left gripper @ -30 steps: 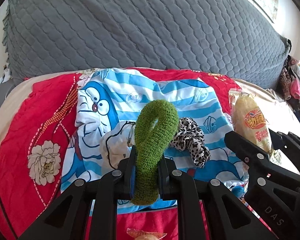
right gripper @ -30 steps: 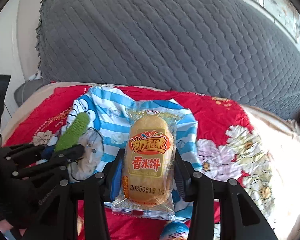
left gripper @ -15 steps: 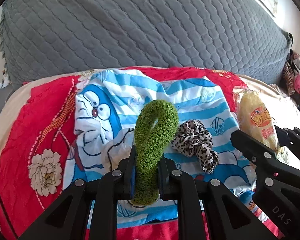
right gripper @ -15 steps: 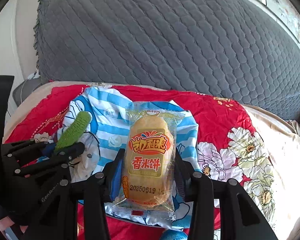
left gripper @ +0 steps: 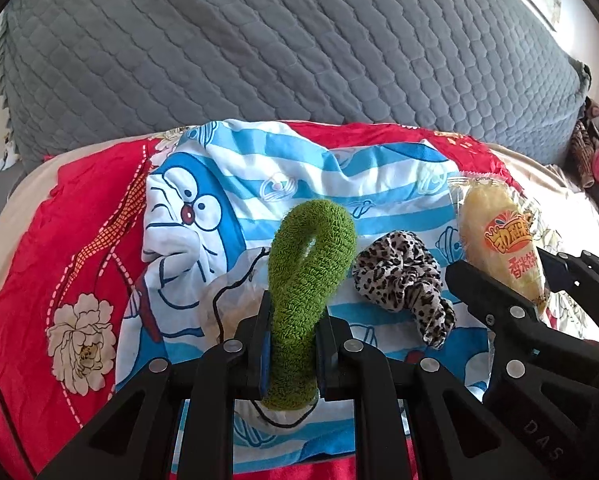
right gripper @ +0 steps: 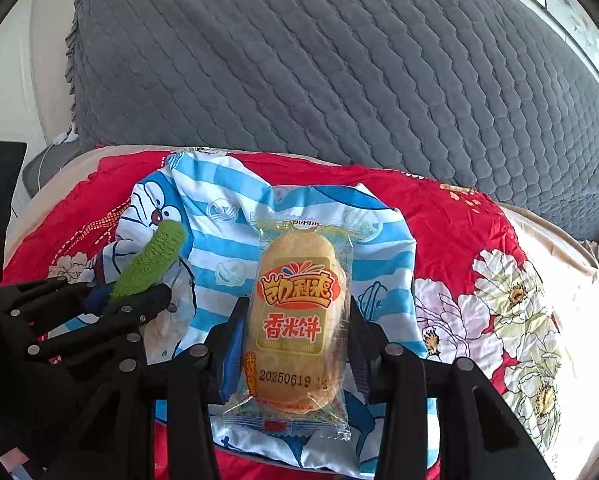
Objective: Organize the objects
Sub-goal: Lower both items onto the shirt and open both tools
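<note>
The left gripper (left gripper: 291,344) has its fingers clamped tight on a fuzzy green hair band (left gripper: 305,276), whose loop stands up from between them toward twelve o'clock. The right gripper (right gripper: 295,344) has its fingers pressed against both sides of a wrapped rice cake snack (right gripper: 295,320), held upright with its printed face to the camera. In the left wrist view the right gripper sits at about three o'clock of the green band; between the two lies a leopard-print scrunchie (left gripper: 403,280), resting on a blue-and-white striped cartoon cloth (left gripper: 235,184). At about nine o'clock of the green band, just beside the left fingers, lies something in a clear wrapper (left gripper: 227,304); I can't tell what it is. The cloth lies spread on a red floral bedsheet (left gripper: 79,248), and at twelve o'clock, beyond it all, rises a grey quilted cover (left gripper: 299,48).
</note>
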Demonstrator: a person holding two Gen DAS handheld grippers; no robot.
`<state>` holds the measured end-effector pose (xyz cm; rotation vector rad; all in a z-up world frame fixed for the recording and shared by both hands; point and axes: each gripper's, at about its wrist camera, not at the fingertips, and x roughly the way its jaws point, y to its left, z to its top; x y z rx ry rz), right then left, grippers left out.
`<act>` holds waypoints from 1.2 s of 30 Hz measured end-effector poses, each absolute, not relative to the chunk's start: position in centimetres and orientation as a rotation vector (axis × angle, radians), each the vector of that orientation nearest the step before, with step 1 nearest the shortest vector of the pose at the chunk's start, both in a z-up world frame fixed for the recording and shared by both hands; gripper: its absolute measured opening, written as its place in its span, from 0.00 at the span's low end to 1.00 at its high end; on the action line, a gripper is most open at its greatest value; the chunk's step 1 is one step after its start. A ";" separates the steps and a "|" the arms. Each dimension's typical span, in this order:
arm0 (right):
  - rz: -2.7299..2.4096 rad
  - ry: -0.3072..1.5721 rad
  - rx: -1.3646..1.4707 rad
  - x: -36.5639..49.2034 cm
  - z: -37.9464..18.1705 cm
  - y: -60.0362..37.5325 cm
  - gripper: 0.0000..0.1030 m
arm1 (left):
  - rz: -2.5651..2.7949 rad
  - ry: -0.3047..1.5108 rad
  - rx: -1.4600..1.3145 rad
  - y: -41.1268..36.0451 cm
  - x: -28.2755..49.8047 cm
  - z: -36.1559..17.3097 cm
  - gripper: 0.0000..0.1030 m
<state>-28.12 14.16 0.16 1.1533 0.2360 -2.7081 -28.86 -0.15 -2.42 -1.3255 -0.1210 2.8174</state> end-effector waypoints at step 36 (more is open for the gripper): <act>-2.688 0.222 1.289 -31.4 -2.8 16.0 0.83 | 2.838 0.043 -1.467 -0.6 -30.8 -4.6 0.77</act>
